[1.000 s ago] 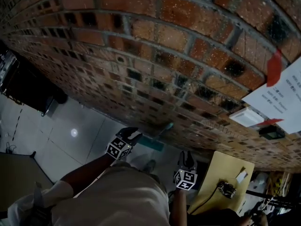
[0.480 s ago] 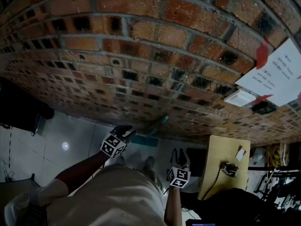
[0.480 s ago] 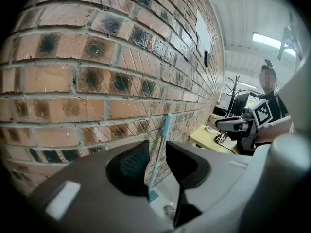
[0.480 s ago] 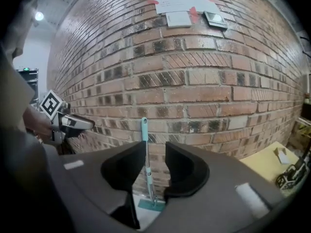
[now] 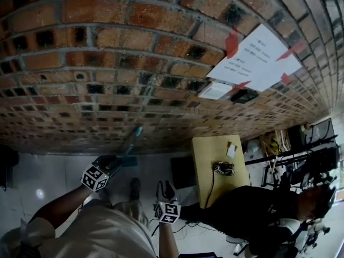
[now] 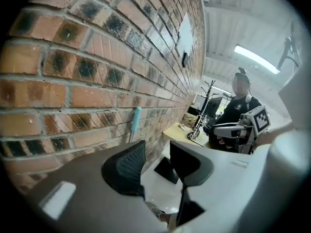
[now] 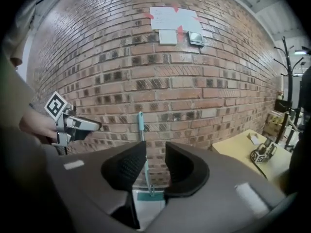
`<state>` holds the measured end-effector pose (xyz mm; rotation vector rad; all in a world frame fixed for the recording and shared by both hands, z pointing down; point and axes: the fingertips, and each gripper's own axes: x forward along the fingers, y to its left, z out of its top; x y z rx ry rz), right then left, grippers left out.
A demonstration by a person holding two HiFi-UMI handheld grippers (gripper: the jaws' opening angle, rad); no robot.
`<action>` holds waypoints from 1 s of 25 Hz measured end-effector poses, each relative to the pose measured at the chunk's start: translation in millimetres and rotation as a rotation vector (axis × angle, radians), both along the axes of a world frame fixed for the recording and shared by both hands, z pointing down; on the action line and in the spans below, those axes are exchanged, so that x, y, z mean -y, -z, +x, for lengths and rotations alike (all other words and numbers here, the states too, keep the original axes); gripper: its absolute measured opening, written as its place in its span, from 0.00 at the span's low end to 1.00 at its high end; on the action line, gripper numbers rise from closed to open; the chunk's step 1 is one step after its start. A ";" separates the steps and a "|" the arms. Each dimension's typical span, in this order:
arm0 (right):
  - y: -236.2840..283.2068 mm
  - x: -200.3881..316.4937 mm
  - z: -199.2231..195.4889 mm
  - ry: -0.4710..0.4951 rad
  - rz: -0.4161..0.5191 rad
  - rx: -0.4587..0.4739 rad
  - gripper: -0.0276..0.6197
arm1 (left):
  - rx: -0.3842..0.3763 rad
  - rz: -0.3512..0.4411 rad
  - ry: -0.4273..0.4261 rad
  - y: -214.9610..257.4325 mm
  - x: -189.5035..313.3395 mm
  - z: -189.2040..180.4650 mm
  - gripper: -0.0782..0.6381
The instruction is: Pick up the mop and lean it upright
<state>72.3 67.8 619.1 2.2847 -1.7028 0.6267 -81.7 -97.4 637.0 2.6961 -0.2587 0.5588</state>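
The mop leans upright against the brick wall, its teal handle point(image 5: 134, 136) rising from the teal head point(image 5: 128, 160) on the floor. My left gripper point(image 5: 111, 162) hovers just left of the handle, apart from it. Its jaws have just been opening and stand open with nothing between them point(image 6: 156, 149); the handle tip point(image 6: 136, 118) shows beyond the left finger. My right gripper point(image 5: 166, 187) is further back from the wall, open and empty point(image 7: 155, 149). The mop handle point(image 7: 141, 127) and the head point(image 7: 149, 195) show through its gap, well beyond the jaws.
A yellow table point(image 5: 209, 155) with a small device point(image 5: 224, 168) stands right of the mop. A person in black point(image 5: 258, 208) sits beside it. A black panel point(image 5: 183, 172) leans at the wall's foot. Papers point(image 5: 258, 58) are taped on the bricks. A coat rack point(image 7: 287, 81) stands far right.
The head view has swung right, bringing the table and the seated person into view. Both grippers sit lower and further left in the picture. The mop stays leaning on the wall.
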 end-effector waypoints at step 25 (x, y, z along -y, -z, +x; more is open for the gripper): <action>44.8 -131.9 13.8 -0.030 0.252 0.135 0.18 | 0.076 0.053 -0.021 22.4 -153.8 1.7 0.32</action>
